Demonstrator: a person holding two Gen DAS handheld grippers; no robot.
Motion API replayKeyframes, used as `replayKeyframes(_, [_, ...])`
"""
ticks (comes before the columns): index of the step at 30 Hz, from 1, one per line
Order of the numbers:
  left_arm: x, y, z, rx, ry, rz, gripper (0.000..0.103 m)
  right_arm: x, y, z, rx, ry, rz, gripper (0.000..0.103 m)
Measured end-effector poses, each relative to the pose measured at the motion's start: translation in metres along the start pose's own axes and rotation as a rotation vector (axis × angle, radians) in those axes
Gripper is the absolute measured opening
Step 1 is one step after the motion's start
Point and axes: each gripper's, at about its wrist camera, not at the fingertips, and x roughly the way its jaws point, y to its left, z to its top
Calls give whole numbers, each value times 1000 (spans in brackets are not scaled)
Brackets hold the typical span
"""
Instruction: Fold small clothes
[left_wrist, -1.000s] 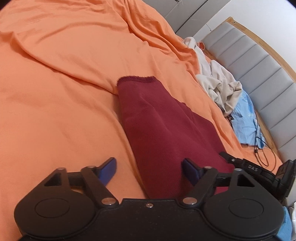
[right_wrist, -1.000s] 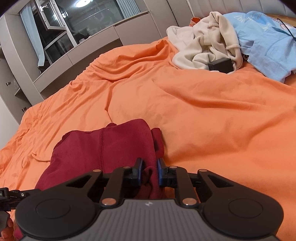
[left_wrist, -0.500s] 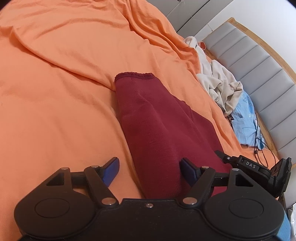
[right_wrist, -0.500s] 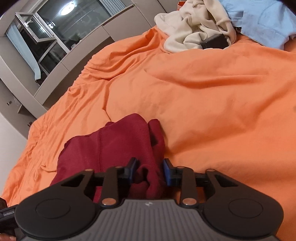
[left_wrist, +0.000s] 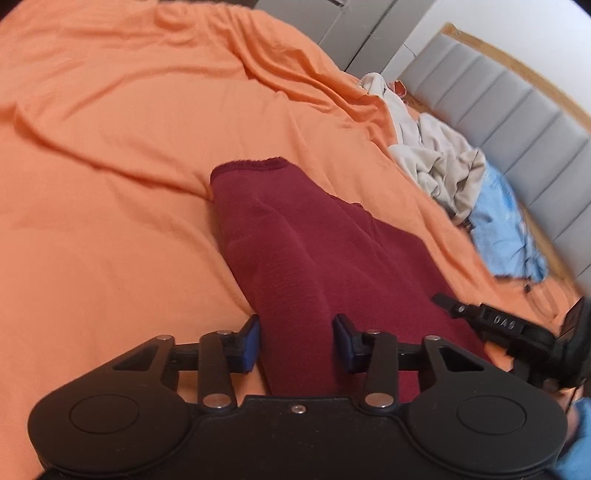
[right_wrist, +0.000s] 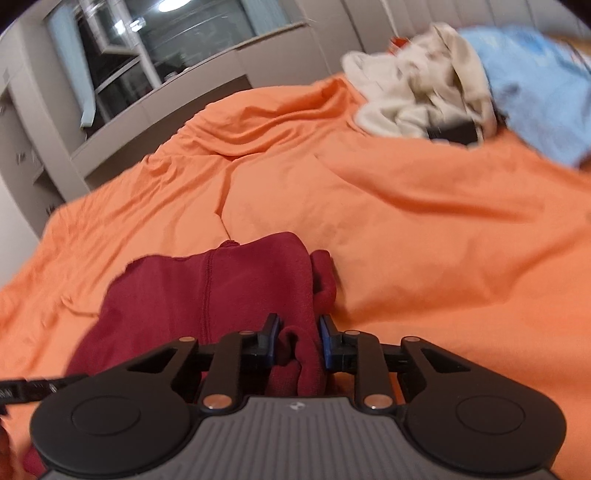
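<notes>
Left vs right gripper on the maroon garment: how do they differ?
The left gripper is wide open, straddling the flat maroon garment; the right gripper is narrower, with bunched cloth between its fingers. Left body is black, right grey ribbed. Both have blue pads and sit low over the orange sheet.

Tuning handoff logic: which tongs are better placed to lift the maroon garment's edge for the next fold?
Right, probably. The right tongs already have a bunched fold of the maroon garment between their pads. The left tongs straddle a wide flat stretch of it, pads clearly apart from the cloth.
</notes>
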Motion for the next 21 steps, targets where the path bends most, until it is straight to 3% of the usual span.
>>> replayKeyframes(4, [-4, -14, -3, 96, -18, 55, 42, 3, 3, 1, -20, 8, -27, 35])
replayKeyframes(6, [-4, -14, -4, 105, -21, 57, 42, 4, -2, 2, 2, 12, -28, 45])
replayKeyframes(7, [-4, -13, -4, 101, -20, 55, 42, 5, -5, 2, 18, 15, -30, 56])
replayKeyframes(9, [-4, -14, -3, 92, -18, 51, 42, 8, -14, 4, 62, 27, -18, 60])
replayKeyframes(13, [-4, -13, -4, 87, -20, 49, 42, 17, -32, 3, 174, 68, 51, 58])
replayKeyframes(15, [-4, -13, -4, 89, -20, 50, 42, 19, -34, 2, 191, 76, 88, 42])
replayKeyframes(16, [-4, -13, -4, 89, -20, 50, 42, 18, -32, 2, 187, 72, 101, 33])
replayKeyframes(21, [-5, -15, -5, 101, -42, 75, 38, 8, -10, 1, 63, 23, 53, 26])
